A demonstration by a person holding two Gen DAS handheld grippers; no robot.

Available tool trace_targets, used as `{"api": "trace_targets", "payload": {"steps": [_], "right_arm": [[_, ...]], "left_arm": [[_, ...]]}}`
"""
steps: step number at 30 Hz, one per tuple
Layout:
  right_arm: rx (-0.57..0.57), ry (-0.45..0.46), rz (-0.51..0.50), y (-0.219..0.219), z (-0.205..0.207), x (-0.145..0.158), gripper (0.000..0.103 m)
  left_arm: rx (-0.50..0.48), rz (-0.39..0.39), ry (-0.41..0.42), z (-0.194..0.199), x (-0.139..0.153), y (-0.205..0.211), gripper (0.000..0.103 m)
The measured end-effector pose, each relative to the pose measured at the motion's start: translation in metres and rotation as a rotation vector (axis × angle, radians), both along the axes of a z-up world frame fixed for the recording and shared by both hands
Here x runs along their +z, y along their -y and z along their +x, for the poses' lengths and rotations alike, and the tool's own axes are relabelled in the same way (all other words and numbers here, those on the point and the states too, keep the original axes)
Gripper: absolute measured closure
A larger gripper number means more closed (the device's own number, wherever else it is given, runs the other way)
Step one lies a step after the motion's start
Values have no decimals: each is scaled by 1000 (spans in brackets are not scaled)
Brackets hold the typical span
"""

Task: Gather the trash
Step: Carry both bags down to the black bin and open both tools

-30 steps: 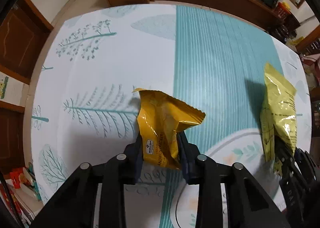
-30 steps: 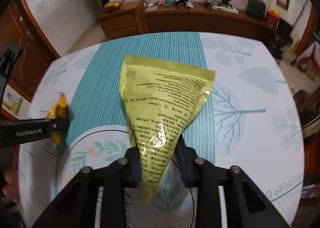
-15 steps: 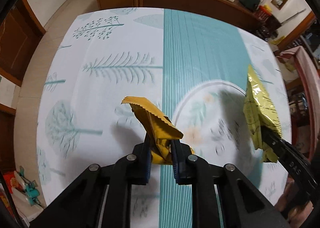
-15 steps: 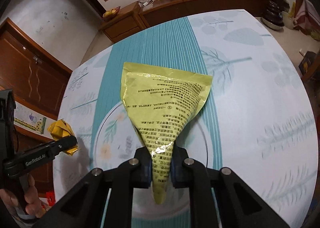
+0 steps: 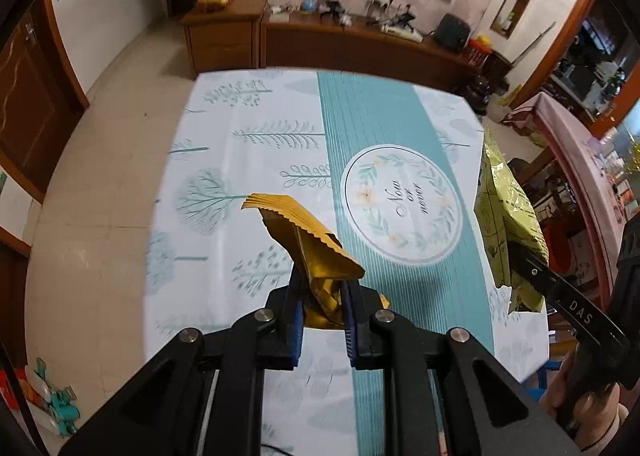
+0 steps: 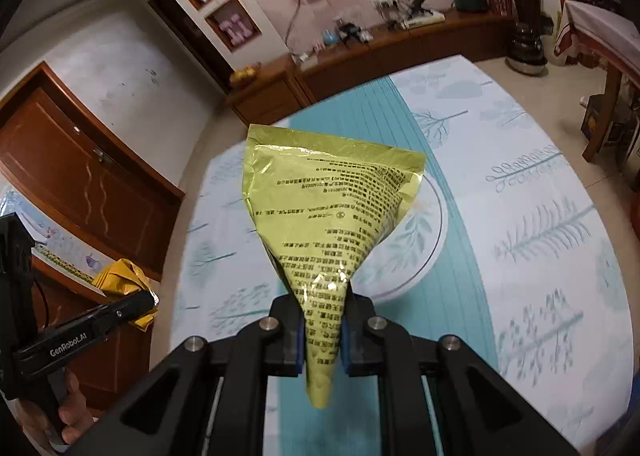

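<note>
Right gripper (image 6: 322, 330) clamped on narrow end of a yellow-green printed wrapper (image 6: 332, 212), held clear above the table (image 6: 540, 256). Beyond the table's left edge, left gripper (image 6: 140, 306) pinches a crumpled golden wrapper (image 6: 120, 276); a hand (image 6: 66, 412) grips its handle.

Glossy crinkled foil wrapper (image 5: 316, 256), shiny yellow-green plastic bag (image 6: 332, 216), smooth printed tablecloth (image 5: 248, 160), varnished wood cabinet (image 5: 224, 36).

Orange-gold wrapper (image 5: 310, 252): crumpled, serrated top edge folded over toward upper left, lower end pinched, seen at centre of left wrist frame. Yellow-green wrapper (image 6: 336, 212): flattened, fanned into an inverted triangle, black print visible, narrow tip pinched at lower centre of right wrist frame.
</note>
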State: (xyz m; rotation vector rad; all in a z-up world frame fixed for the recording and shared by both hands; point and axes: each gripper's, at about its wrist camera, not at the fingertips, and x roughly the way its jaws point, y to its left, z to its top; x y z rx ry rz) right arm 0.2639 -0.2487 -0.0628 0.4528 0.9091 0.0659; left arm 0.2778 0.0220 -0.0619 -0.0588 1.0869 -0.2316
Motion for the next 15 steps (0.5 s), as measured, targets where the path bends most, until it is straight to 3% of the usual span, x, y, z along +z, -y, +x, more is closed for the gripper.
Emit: {"api": "trace_targets", "payload": {"steps": [15], "right_arm": [[-25, 161, -28, -67, -146, 64, 91]], "left_arm": [[-58, -62, 145, -154, 60, -67, 89]]}}
